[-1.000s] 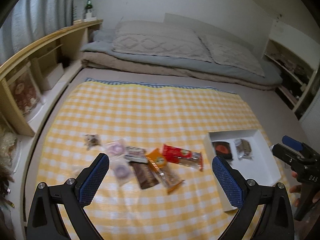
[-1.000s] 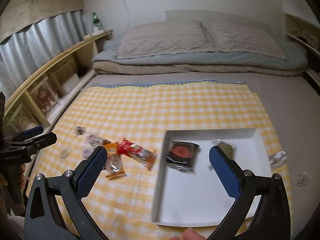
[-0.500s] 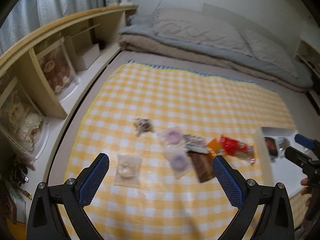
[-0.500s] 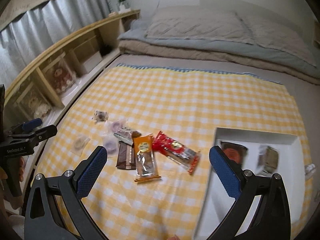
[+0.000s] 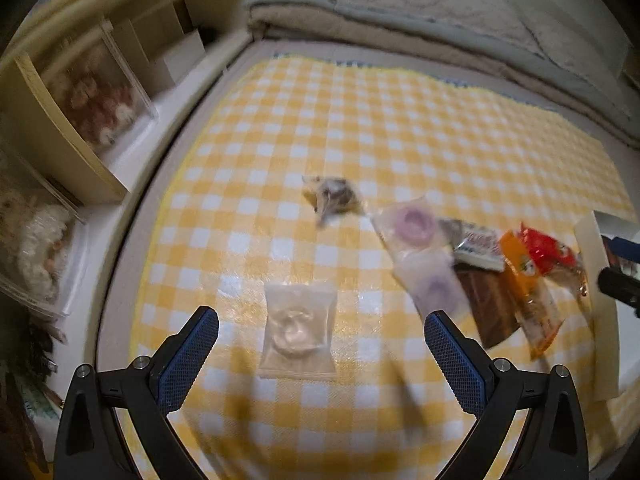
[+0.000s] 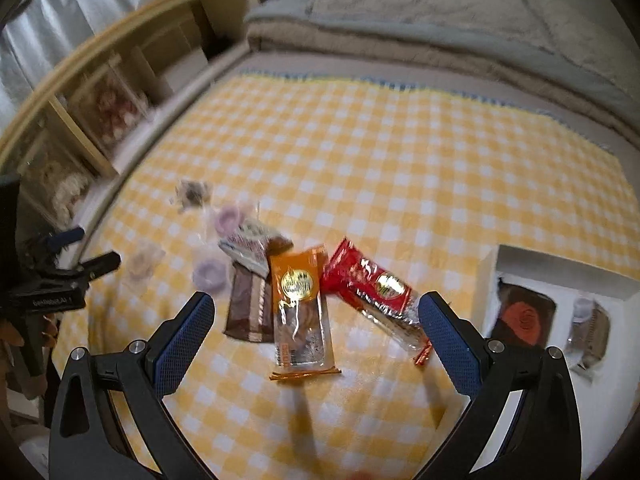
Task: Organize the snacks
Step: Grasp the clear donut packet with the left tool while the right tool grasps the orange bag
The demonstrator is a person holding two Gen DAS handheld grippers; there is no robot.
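The left claw (image 5: 321, 342) is open wide and holds nothing. It hangs above a pale clear packet (image 5: 297, 330) that lies flat on the yellow checked cloth (image 5: 400, 128), between the two blue pads and apart from the other snacks. The right claw (image 6: 316, 330) is open too and empty. Under it lies an orange packet (image 6: 301, 308), with a brown bar (image 6: 249, 306) touching its left side and a red packet (image 6: 376, 294) just on its right, tilted toward the right pad.

Farther from the claws, in the same heap, are a silver striped packet (image 6: 246, 246) that rests partly on the brown bar, and two clear packets with purple rings (image 6: 210, 274). A small dark wrapped sweet (image 5: 334, 198) lies alone, a little apart from the heap.

The white tray (image 6: 490, 280) stands on the cloth at the right of the snacks. Inside it are a dark packet with a red circle (image 6: 526, 314) and a small grey-brown packet (image 6: 592, 330). Both pictures are blurred, so the labels cannot be read. Folded bedding (image 6: 400, 28) lies beyond the cloth, and a wooden shelf (image 5: 80, 92) runs along the left side.
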